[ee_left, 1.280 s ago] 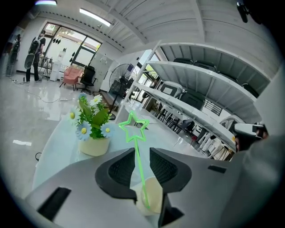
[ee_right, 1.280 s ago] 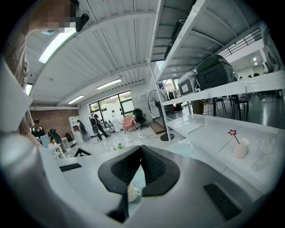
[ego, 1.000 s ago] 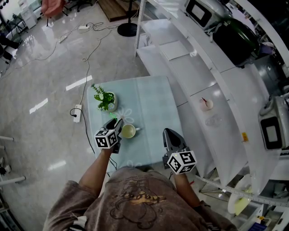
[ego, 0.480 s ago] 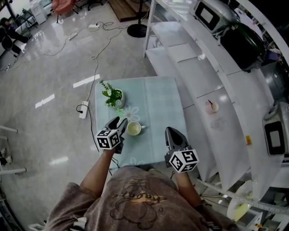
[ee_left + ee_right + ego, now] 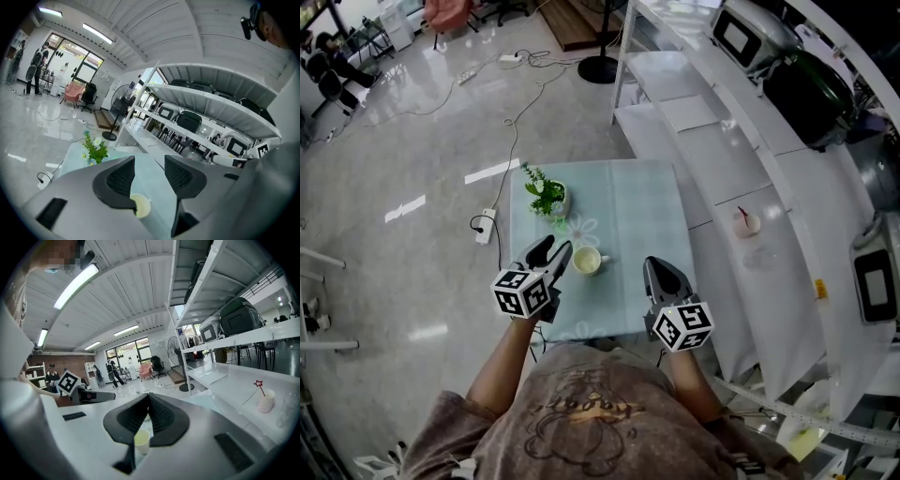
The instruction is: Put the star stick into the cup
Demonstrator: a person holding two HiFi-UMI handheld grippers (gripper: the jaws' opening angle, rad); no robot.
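A pale cup [image 5: 586, 261] with a handle stands on the light green table [image 5: 628, 202]. My left gripper [image 5: 555, 246] hovers just left of it, jaws wide open with nothing between them. In the left gripper view the cup [image 5: 139, 205] shows below the open gripper [image 5: 149, 161]. My right gripper [image 5: 657, 265] is shut and empty, to the right of the cup; its own view shows the jaws [image 5: 148, 397] meeting above the cup [image 5: 142, 440]. A red star stick [image 5: 258, 385] stands in a small cup [image 5: 266, 404] on the white shelf [image 5: 741, 178]. A small green thing [image 5: 557, 220] lies by the plant.
A potted plant [image 5: 547, 194] stands at the table's far left corner. White shelving with dark appliances [image 5: 806, 80] runs along the right. A power strip [image 5: 486, 225] and cables lie on the shiny floor to the left. People stand far off in the room.
The left gripper's jaws have spread wider beside the cup. The head view has shifted, so the table sits further right and higher. The right gripper stays shut.
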